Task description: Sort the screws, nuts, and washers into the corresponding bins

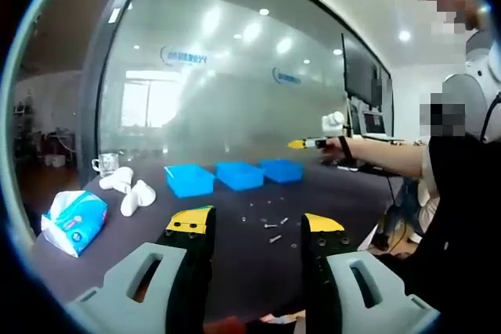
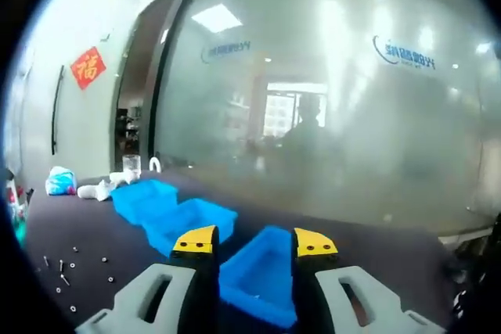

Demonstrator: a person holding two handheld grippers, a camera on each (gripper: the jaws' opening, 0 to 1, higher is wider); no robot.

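Three blue bins stand in a row on the dark table: left bin (image 1: 189,180), middle bin (image 1: 239,175), right bin (image 1: 282,170). Loose screws, nuts and washers (image 1: 270,226) lie scattered in front of them. My left gripper (image 1: 258,224) is open and holds nothing, hovering short of the scattered parts. In the left gripper view the right gripper (image 1: 299,144) is held out above the right bin by a person's hand. In the right gripper view my right gripper (image 2: 256,244) is open over the nearest bin (image 2: 262,275), with the other bins (image 2: 188,220) beyond and the small parts (image 2: 66,267) at lower left.
A tissue pack (image 1: 74,220), white rolled items (image 1: 125,189) and a glass mug (image 1: 106,163) sit at the table's left end. A frosted glass wall (image 1: 235,91) runs behind the table. The person (image 1: 462,193) stands at the right, with monitors (image 1: 362,76) behind.
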